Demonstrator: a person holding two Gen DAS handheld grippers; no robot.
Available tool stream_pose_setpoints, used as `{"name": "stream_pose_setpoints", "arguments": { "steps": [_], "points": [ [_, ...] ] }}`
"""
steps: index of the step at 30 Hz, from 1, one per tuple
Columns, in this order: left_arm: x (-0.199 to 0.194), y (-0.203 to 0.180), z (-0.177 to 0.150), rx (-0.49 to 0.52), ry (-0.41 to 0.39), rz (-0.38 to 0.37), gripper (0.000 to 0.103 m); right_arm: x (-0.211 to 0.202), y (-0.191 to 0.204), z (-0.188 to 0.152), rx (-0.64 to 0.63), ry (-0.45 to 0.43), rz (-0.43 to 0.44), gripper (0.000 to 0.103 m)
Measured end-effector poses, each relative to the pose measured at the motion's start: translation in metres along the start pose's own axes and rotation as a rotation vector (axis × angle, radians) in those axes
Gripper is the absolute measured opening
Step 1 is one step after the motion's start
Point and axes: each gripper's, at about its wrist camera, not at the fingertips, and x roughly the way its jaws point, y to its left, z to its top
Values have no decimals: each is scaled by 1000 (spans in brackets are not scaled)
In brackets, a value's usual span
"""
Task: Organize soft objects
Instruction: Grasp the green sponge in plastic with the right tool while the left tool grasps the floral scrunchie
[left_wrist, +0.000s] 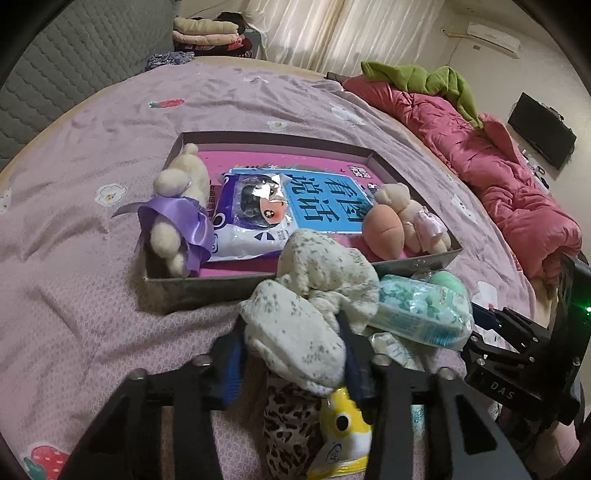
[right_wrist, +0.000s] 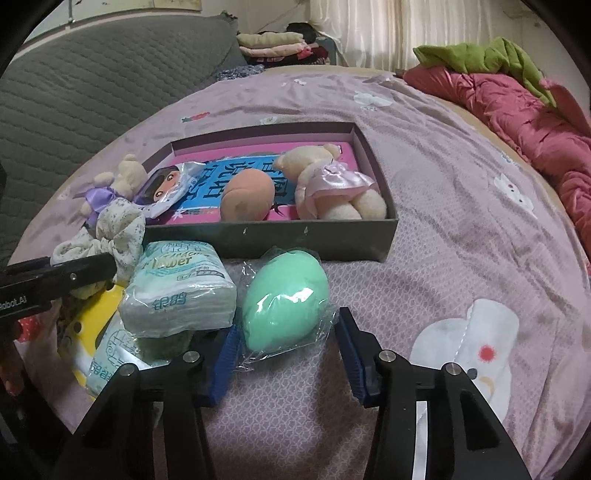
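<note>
Two grippers work at the near edge of a bed (right_wrist: 461, 206) covered in a lilac sheet. Left gripper (left_wrist: 291, 347): jaws closed on a cream speckled cloth (left_wrist: 317, 295), both blue pads pressing its bunched lower part; the cloth rises toward 12 o'clock against the near wall of a shallow cardboard box (left_wrist: 207, 286). Right gripper (right_wrist: 286, 332): jaws stand either side of a mint-green egg-shaped sponge (right_wrist: 286, 299) in clear wrap; whether the pads press it cannot be told. Tissue pack (right_wrist: 177, 291) lies just beside the sponge at its 9 o'clock. Box contents: bear in purple ribbon (left_wrist: 177, 218) at the left end, bear in pink dress (right_wrist: 332, 184) at the right end, peach plush (right_wrist: 247, 197) beside it, blue booklet (left_wrist: 325, 201) underneath.
</note>
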Motion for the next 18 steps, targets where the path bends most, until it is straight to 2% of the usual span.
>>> {"name": "stream_pose_setpoints", "arguments": {
  "steps": [1, 4, 18],
  "points": [
    [-1, 0, 0, -7, -1, -15, 28, -1, 0, 0, -1, -2, -3, 51],
    [-4, -1, 1, -1, -11, -31, 21, -5, -2, 0, 6, -10, -1, 50],
    [-28, -8, 6, 24, -107, -69, 20, -32, -7, 2, 28, -86, 12, 49]
  ]
}}
